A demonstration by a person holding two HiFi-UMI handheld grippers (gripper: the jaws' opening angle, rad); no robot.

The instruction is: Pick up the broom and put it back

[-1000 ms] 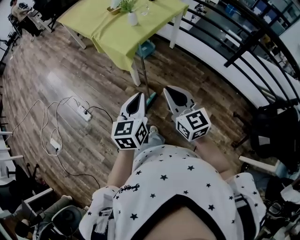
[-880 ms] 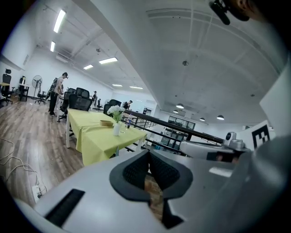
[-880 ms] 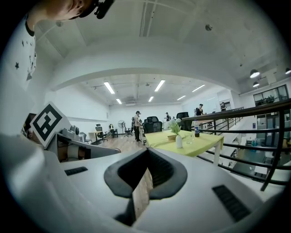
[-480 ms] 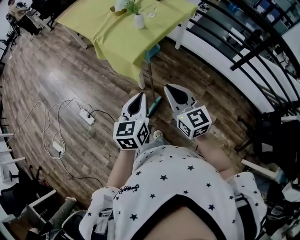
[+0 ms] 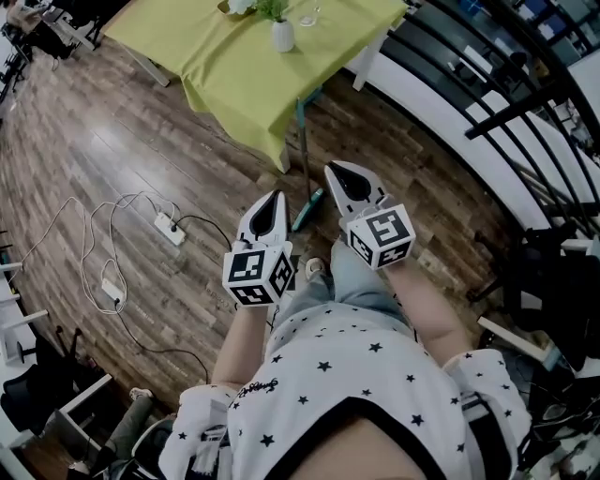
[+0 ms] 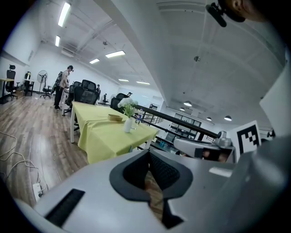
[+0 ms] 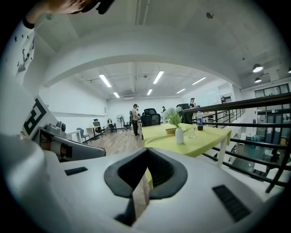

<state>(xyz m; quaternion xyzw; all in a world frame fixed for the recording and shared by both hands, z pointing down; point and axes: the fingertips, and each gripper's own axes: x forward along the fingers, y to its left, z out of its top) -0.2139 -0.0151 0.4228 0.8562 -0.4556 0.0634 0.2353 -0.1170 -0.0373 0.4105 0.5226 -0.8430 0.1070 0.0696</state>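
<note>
Left gripper point(image 5: 274, 197) jaws together, nothing between the pads; its own view shows only wood floor through the gap behind the tips. Right gripper point(image 5: 337, 171) also closed and empty. Both are held out in front of the person, side by side, tips pointing toward the table point(image 5: 234, 75). Each marker cube carries black-and-white square codes, no letters.

Broom point(image 5: 307, 208) is not held. Its teal head lies on the wooden floor point(image 5: 112, 159) between the two gripper tips as the head view frames it, apart from both. Its thin dark handle runs up toward the table's near edge; cannot tell if it leans on the table.

Table is covered by a yellow-green cloth. On it stand a white vase point(image 5: 282, 36) with a green plant, a clear glass point(image 5: 307, 14) and, in the right gripper view, a bottle point(image 7: 199, 120); its label is too small to read.

White power strip point(image 5: 169, 228) with looping white cables lies on the floor left of the grippers. Black railing point(image 5: 525, 103) runs along the right side.

The person's shirt point(image 5: 356, 375) is white with small dark stars. A line of script near its hem is not legible. Office chairs and standing people are far back in both gripper views.
</note>
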